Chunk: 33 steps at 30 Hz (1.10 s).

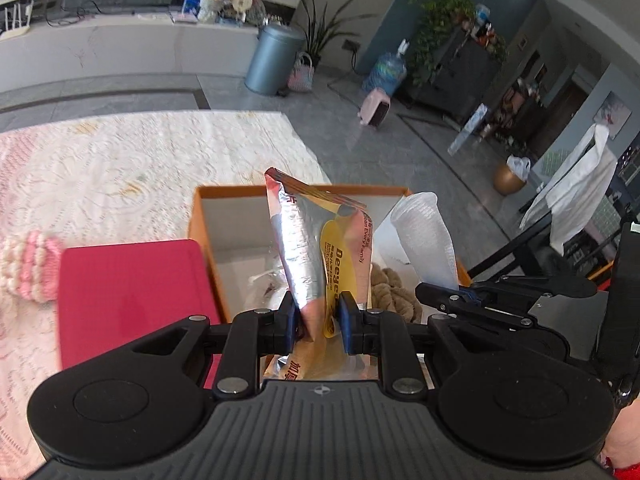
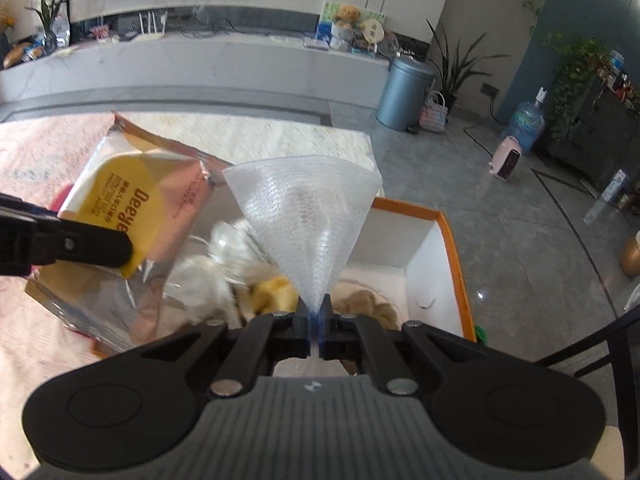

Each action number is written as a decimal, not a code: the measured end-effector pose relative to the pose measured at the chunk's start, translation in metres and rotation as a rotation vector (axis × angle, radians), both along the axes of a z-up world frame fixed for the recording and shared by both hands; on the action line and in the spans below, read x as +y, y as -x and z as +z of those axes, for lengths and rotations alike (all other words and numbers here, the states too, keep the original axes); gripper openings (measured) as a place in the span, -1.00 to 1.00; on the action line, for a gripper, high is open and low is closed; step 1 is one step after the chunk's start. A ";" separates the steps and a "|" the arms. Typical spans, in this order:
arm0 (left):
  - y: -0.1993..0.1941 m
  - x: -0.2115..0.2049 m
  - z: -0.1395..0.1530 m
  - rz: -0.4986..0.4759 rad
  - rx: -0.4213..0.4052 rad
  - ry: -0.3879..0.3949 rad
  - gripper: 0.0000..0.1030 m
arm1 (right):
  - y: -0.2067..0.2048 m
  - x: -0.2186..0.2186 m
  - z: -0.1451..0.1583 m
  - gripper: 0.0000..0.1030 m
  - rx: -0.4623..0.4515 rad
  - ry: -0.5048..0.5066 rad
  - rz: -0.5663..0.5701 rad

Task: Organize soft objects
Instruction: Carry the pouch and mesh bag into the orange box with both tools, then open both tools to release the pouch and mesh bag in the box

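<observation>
My left jaws [image 1: 318, 316] pinch the pouch [image 1: 320, 248], light and crinkly, low down; right jaws [image 2: 315, 320] clamp limp foam sheet [image 2: 308, 204] at its gathered end, both over the box [image 2: 452, 240].

Layout: box at table's far corner, both held items over it.
Box [image 1: 200, 216] is sitting on tablecloth [image 1: 120, 160], lid [image 1: 132, 300] lying just left. Pouch [image 1: 316, 248] is hanging left of foam sheet [image 1: 424, 240]; rope bundle [image 1: 392, 292] lying inside box.
</observation>
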<state>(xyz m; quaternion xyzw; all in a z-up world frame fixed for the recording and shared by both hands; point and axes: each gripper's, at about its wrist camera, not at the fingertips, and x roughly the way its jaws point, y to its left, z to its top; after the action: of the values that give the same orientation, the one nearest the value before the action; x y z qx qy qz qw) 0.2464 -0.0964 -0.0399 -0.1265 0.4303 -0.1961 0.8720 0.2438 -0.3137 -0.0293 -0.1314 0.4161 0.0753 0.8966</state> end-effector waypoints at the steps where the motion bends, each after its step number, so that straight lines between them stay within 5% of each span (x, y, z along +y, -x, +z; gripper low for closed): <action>1: -0.004 -0.003 -0.004 -0.006 0.009 -0.002 -0.54 | -0.004 -0.002 -0.005 -1.00 0.010 0.010 0.000; 20: -0.039 -0.049 -0.050 -0.103 0.118 -0.069 -0.54 | -0.051 -0.021 -0.066 -0.99 0.153 0.097 0.020; 28: -0.040 -0.052 -0.054 -0.101 0.146 -0.101 -0.50 | -0.049 -0.018 -0.070 -0.95 0.158 0.119 0.046; 33: -0.038 -0.052 -0.046 -0.082 0.130 -0.122 -0.31 | -0.045 -0.017 -0.066 -0.84 0.156 0.136 0.069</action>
<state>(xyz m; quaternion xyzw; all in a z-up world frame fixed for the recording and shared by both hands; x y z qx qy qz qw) 0.2843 -0.1480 -0.0860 -0.0676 0.5021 -0.1965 0.8395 0.2890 -0.3303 -0.0956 -0.2000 0.4841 0.0877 0.8473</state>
